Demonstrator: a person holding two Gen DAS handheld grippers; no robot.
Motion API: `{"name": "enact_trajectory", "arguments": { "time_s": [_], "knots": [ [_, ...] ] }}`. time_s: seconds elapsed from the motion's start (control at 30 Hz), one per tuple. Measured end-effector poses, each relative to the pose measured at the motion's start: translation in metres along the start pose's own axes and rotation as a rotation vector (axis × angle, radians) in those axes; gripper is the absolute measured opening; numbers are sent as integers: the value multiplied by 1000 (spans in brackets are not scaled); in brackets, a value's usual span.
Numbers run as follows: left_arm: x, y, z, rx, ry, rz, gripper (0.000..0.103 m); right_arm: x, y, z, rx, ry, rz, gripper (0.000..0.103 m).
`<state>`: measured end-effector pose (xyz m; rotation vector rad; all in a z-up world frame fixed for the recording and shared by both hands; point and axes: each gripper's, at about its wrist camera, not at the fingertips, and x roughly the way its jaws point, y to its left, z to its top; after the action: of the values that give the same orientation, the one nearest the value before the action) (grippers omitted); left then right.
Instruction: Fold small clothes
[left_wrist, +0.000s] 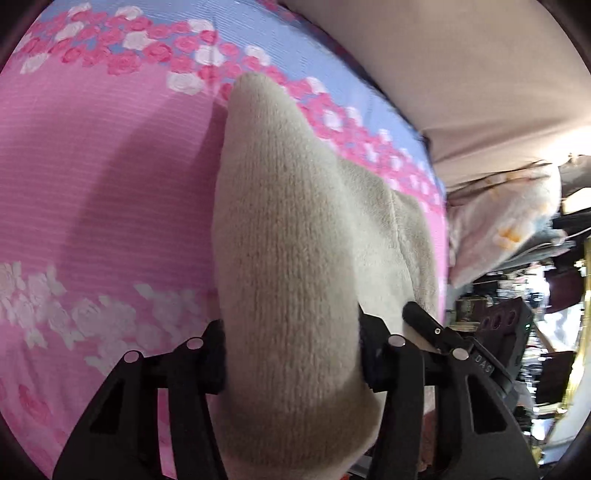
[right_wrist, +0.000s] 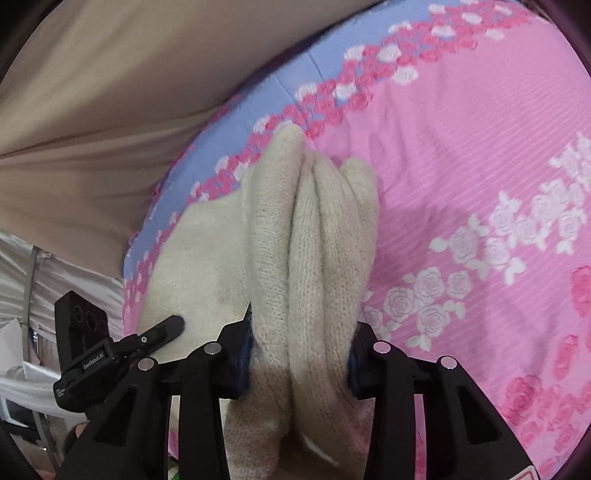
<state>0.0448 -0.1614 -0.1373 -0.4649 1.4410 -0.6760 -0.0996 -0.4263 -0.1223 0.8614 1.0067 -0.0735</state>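
Note:
A cream knitted garment (left_wrist: 284, 258) lies on a pink floral bedsheet (left_wrist: 92, 177). My left gripper (left_wrist: 291, 358) is shut on a bunched fold of it and holds it up off the sheet. In the right wrist view the same cream knit (right_wrist: 314, 236) hangs in several folds between the fingers of my right gripper (right_wrist: 301, 362), which is shut on it. The other gripper's fingertip (right_wrist: 162, 328) shows at the left, beside a flatter part of the garment (right_wrist: 199, 254). The garment's lower ends are hidden behind the jaws.
The sheet has a blue band with pink and white roses (right_wrist: 295, 85) along the bed's edge. A beige curtain or wall cloth (right_wrist: 110, 92) hangs past that edge. A pale pillow or bundle (left_wrist: 506, 225) and dark clutter (left_wrist: 535, 332) sit off the bed.

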Motion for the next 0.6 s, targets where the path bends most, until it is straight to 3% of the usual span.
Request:
{"name": "enact_trajectory", "arguments": {
  "time_s": [0.1,0.37,0.6],
  "knots": [
    [-10,-13,-9,3,9,-44,46,-28,10,-2,-29,-41,-12,37],
    [-85,-86,2,203,-104,-131,45,-116,77,23,-160,-234,37,37],
    [-150,-146,22,390,-235,-32,46,-148,122,37,-235,-342,78,37]
  ]
}}
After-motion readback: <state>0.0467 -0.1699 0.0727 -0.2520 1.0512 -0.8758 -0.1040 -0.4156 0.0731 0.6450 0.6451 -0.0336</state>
